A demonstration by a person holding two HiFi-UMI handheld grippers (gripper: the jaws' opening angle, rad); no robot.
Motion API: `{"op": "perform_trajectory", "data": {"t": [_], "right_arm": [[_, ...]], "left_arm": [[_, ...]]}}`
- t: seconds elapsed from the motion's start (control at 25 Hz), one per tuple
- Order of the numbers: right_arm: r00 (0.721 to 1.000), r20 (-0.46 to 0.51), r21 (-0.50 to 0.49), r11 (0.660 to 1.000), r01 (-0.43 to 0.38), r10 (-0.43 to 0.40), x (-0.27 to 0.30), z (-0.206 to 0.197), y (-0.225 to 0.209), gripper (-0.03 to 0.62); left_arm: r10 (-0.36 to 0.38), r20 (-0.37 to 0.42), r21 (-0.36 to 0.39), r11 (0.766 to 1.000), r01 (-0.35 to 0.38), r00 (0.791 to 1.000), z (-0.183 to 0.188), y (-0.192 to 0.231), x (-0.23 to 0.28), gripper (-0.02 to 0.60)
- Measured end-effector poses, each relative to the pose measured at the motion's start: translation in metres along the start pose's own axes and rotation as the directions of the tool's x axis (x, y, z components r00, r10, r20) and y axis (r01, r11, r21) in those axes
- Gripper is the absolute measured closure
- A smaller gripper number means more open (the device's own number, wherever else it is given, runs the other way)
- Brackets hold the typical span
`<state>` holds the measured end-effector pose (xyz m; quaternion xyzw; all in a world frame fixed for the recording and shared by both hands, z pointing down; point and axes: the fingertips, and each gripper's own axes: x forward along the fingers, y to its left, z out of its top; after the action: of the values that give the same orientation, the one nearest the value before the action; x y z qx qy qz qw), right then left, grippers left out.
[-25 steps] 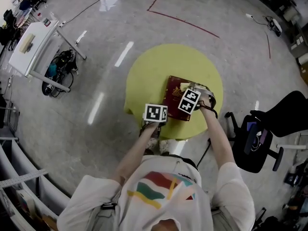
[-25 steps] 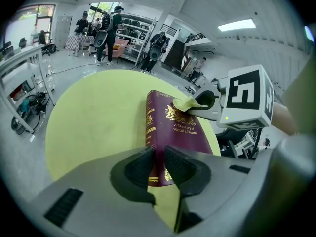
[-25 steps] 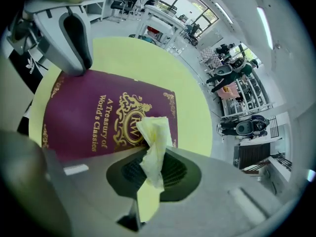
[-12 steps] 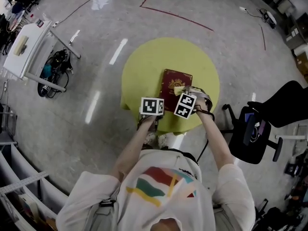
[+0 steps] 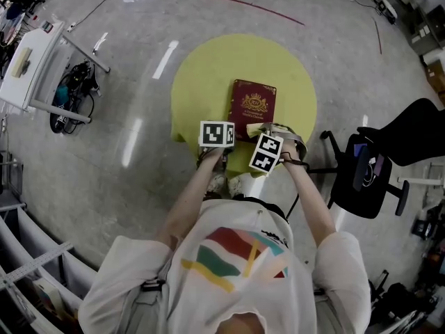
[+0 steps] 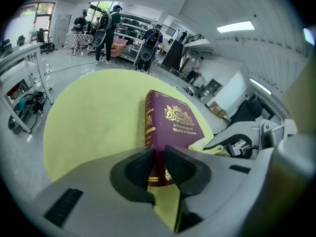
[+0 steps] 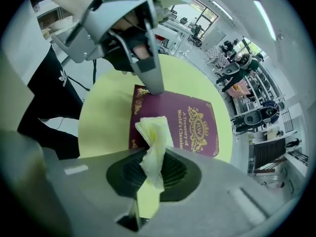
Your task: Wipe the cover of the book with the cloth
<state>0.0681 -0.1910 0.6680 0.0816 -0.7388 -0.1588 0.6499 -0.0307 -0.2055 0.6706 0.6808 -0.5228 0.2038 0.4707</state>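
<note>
A maroon book with gold print lies flat on the round yellow table. My right gripper is shut on a pale yellow cloth, whose crumpled end sticks up just short of the book's near edge. In the head view the cloth is at that near edge, under the right gripper. My left gripper stands at the book's near left corner, jaws a narrow gap apart with nothing pinched. From the right gripper view the left gripper has its tips down on that corner.
A black office chair stands right of the table. A white folding table and a bundle of gear are at the far left. Red tape lines mark the floor beyond. People and shelving fill the background.
My right gripper has drawn the cloth back over the cover to the book's near edge. The left gripper has stayed at the near left corner. The head camera has shifted.
</note>
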Motion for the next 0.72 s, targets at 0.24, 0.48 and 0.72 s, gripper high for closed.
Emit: {"op": "perform_trajectory", "data": {"t": [0.24,0.48,0.72], "right_arm": [[0.999,0.004,0.016,0.999,-0.049,0.049,-0.011,-0.001,0.029,0.566],[0.997,0.012,0.035,0.997,-0.074,0.073,-0.015,-0.002,0.042,0.566],[0.995,0.023,0.041,0.994,-0.098,0.097,-0.017,-0.001,0.042,0.566]], "left_arm": [[-0.004,-0.002,0.007,1.0,0.004,1.0,-0.001,-0.001,0.0,0.502],[-0.014,0.001,-0.002,1.0,0.014,1.0,0.001,-0.002,-0.001,0.502],[-0.019,-0.006,-0.012,1.0,0.019,1.0,0.001,-0.002,-0.001,0.502]]}}
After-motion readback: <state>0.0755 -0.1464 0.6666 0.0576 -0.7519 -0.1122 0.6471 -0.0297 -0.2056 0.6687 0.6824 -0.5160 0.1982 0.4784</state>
